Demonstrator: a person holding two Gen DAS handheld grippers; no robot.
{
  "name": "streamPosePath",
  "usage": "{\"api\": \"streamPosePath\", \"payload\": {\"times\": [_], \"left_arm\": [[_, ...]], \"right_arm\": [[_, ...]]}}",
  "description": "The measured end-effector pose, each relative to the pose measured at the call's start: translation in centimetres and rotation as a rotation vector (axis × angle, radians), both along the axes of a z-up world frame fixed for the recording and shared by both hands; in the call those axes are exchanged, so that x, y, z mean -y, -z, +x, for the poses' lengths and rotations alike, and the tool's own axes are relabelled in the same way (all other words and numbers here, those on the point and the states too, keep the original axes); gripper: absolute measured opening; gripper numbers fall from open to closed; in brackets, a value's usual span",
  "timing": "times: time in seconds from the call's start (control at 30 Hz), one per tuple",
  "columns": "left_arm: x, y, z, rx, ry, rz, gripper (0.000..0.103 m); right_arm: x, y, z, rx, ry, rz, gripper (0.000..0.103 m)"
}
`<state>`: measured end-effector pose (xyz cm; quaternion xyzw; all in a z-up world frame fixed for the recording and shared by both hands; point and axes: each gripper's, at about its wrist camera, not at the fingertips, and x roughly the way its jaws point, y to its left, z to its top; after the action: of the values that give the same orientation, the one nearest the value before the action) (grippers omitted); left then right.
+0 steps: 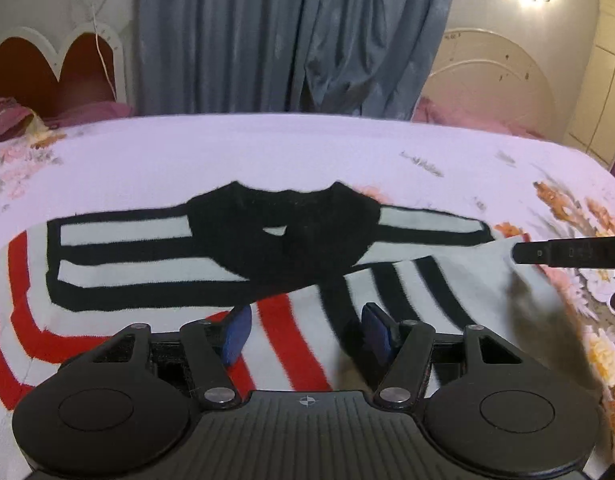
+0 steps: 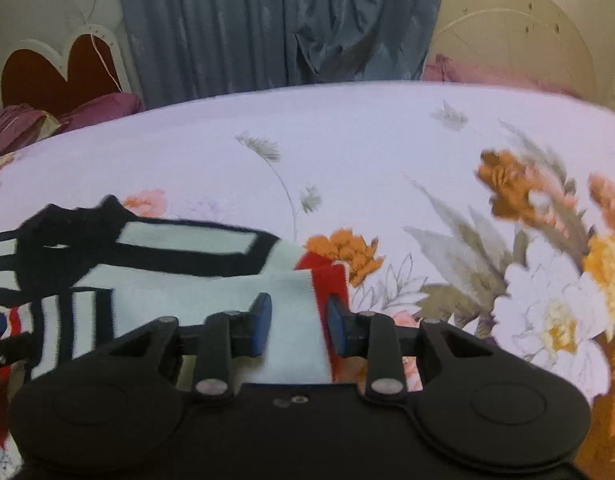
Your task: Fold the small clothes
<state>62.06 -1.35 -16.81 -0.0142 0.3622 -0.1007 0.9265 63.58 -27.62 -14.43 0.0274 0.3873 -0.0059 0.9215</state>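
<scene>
Small striped sweater (image 1: 195,280): white w/ black & red stripes, black collar, lying part-folded on bed.

You have nothing here that can be read. The black finger of the other gripper (image 1: 567,255), coming in at three o'clock in your left wrist view, carries small pale markings (too blurred to make out as digits or letters). The cream headboard (image 2: 507,36) at one o'clock in your right wrist view shows a tiny dark scrawl near its top edge, equally unreadable.
</scene>
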Motion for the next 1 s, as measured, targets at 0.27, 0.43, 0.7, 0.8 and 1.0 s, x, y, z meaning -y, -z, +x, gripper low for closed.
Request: {"api": "streamPosePath", "payload": {"times": [0.27, 0.43, 0.7, 0.8, 1.0], "left_arm": [[0.2, 0.1, -2.6, -0.020, -0.018, 0.040, 0.061], [0.0, 0.3, -3.1, -0.032, -0.034, 0.053, 0.061], [-1.3, 1.0, -3.5, -0.057, -0.097, 0.061, 0.060], [-1.0, 1.1, -3.5, -0.060, -0.113, 0.075, 0.061], [-1.6, -0.7, -5.2, -0.016, -0.191, 0.076, 0.061]], "right_arm": [[-4.0, 0.4, -3.8, 0.006, -0.116, 0.051, 0.032], [-4.8, 1.2, -4.4, -0.033, -0.144, 0.017, 0.032], [-2.0, 1.1, -4.2, -0.032, -0.065, -0.040, 0.024], [-1.2, 1.2, -4.2, -0.042, -0.079, -0.009, 0.027], [-1.8, -0.5, -5.6, 0.005, -0.107, 0.015, 0.049]]}}
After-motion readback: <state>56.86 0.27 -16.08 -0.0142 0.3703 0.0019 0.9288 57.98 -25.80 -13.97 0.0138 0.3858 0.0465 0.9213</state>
